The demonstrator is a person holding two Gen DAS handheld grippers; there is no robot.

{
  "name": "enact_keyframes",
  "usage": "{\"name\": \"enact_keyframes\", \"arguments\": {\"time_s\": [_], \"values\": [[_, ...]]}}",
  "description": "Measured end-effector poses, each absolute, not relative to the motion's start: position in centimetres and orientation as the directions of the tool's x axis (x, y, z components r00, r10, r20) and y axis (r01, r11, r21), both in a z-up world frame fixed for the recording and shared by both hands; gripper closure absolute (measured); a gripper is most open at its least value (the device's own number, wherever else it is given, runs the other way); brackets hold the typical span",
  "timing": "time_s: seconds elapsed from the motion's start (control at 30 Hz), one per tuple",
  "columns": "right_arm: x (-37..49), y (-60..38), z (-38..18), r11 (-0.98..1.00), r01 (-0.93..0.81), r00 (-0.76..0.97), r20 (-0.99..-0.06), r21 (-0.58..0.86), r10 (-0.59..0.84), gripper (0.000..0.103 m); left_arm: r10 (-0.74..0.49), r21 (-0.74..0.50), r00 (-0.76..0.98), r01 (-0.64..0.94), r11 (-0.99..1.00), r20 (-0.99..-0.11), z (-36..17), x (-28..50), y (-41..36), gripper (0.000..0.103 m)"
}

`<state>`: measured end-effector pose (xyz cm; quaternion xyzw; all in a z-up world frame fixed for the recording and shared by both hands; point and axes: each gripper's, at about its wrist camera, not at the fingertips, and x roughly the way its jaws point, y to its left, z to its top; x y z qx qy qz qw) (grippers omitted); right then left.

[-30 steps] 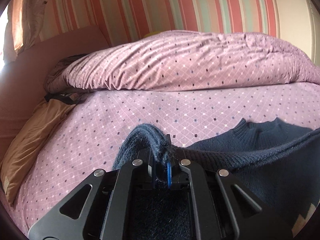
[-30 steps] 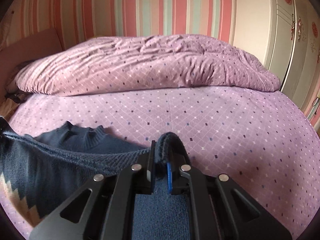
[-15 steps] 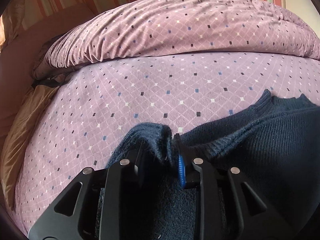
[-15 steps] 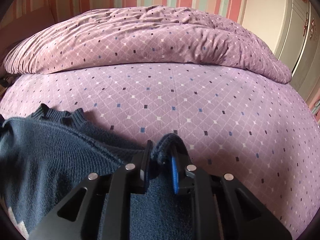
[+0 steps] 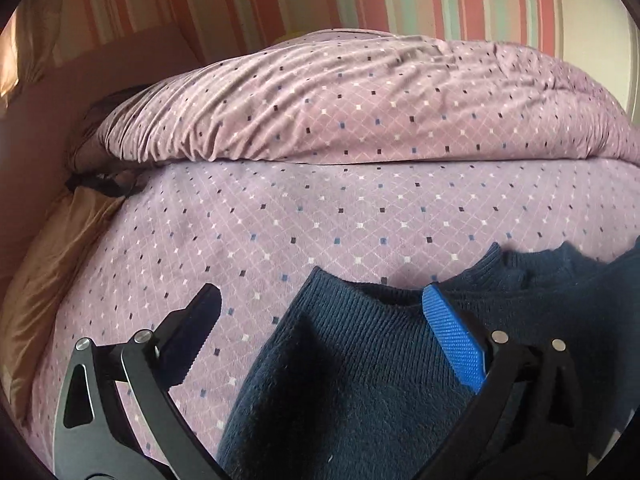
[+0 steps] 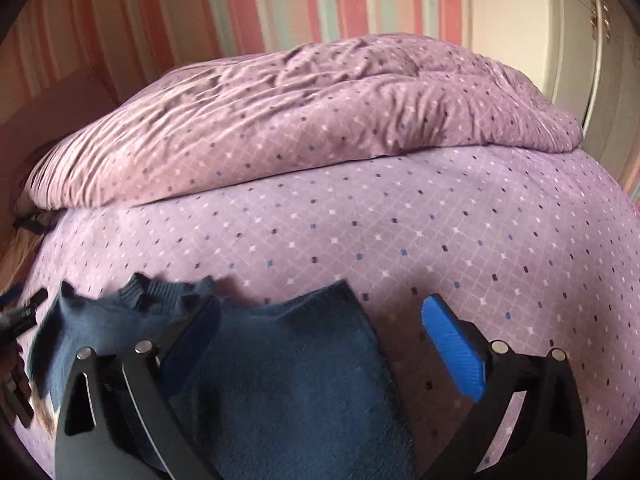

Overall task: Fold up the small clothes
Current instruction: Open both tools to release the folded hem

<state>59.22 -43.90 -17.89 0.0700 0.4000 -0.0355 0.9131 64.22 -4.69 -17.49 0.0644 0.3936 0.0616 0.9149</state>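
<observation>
Both grippers stood released over the bed (image 5: 304, 216). Left gripper (image 5: 320, 300): fingers had just been opening, now spread wide, with a corner of the navy knit sweater (image 5: 352, 360) lying slack between them, no pad pressing on it. Right gripper (image 6: 320, 308): same, fingers had just been opening and stood wide apart, the sweater's other folded corner (image 6: 296, 352) loose between them.

The sweater lay flat on the lilac diamond-print bedsheet (image 6: 400, 240), near edge of the bed, ribbed collar (image 6: 160, 288) showing past the folded-over layer. The rumpled duvet (image 5: 360, 100) sat well apart at the far side. The left gripper was glimpsed at the left edge of the right wrist view.

Step, as I judged it: a fold had been laid down and let go; the lower part appeared brought up toward the collar. Whether the edges lined up I could not tell from these views.

Next move would call for backing both grippers clear without snagging the knit, then re-gripping one side edge to fold across, keeping the top layer from sliding
</observation>
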Motion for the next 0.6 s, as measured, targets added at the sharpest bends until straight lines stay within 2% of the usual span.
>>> {"name": "enact_keyframes", "arguments": {"time_s": [0.17, 0.3, 0.47, 0.6], "values": [[58.6, -40.6, -19.8, 0.984, 0.022, 0.64, -0.759, 0.177, 0.122, 0.002, 0.111, 0.091, 0.651, -0.065, 0.994, -0.751, -19.3, 63.7, -4.0, 0.003], [60.1, -38.9, -23.5, 0.995, 0.025, 0.569, -0.82, 0.099, 0.067, 0.002, 0.116, 0.097, 0.6, -0.064, 0.993, -0.792, -22.3, 64.5, -4.1, 0.003], [62.2, -39.9, -27.4, 0.992, 0.079, 0.473, -0.88, 0.097, 0.048, 0.001, 0.097, 0.082, 0.49, -0.052, 0.995, -0.866, -26.8, 66.3, -3.4, 0.003], [63.1, -39.6, -28.1, 0.996, 0.07, 0.455, -0.891, 0.054, 0.016, 0.001, 0.103, 0.093, 0.492, -0.046, 0.995, -0.865, -27.2, 66.9, -3.3, 0.003]]}}
